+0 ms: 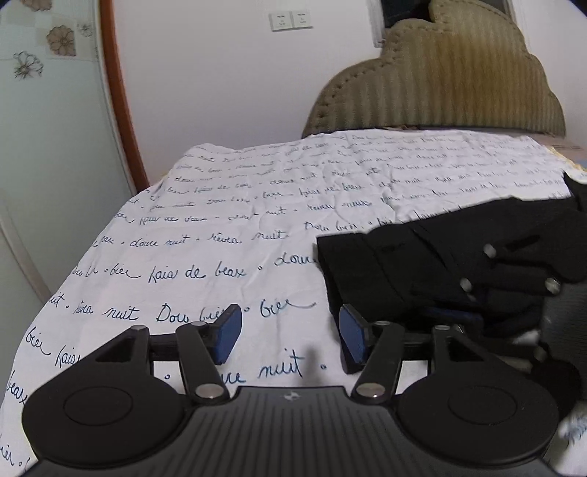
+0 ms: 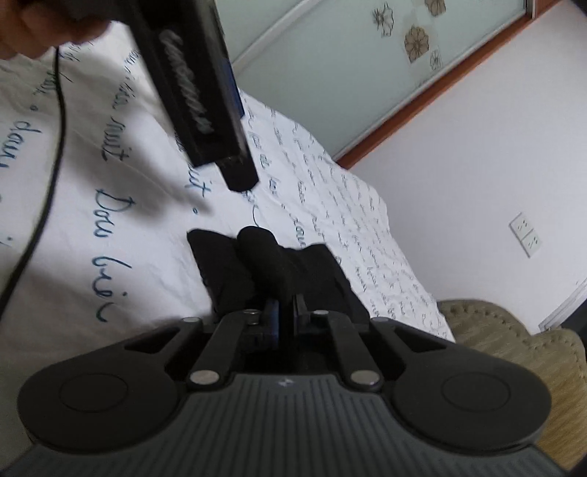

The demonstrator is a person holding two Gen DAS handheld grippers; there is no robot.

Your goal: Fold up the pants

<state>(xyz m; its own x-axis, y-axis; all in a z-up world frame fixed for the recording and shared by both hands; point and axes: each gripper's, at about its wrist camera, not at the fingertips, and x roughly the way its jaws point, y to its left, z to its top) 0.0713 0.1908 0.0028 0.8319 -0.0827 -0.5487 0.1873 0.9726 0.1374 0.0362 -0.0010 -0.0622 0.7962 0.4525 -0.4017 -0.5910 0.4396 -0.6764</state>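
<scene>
Left gripper (image 1: 290,335) sits nearest in the left wrist view, two blue pads (image 1: 229,332) spread wide apart, nothing between them, hovering over the printed sheet (image 1: 205,227). One pair of black pants (image 1: 422,264) lies on the sheet to the right of that gripper, near edge just beside the right-hand pad. Pants look partly folded, a squared left edge facing open sheet; exact layers too dark to tell.

Right gripper (image 2: 285,312): jaws pressed together, clamped on a raised roll of the pants (image 2: 271,264), fabric bunching up ahead of the fingers. In the left wrist view the right gripper (image 1: 513,271) is a dark blurred shape on top of the pants, only silver bolts clear.

Count: two grippers, one pants, one sheet, one headboard (image 1: 440,80), two wall sockets (image 1: 291,20), one sliding door (image 1: 47,128) with flower decals and an orange-brown frame.

Room: wide bare sheet left and far of the pants, running to the bed's left edge beside the door. Far edge of the sheet meets the padded headboard. In the right wrist view the left gripper (image 2: 205,110) hangs above the sheet, left of the pants, well apart from them, a black cable (image 2: 55,154) trailing down the left side.
</scene>
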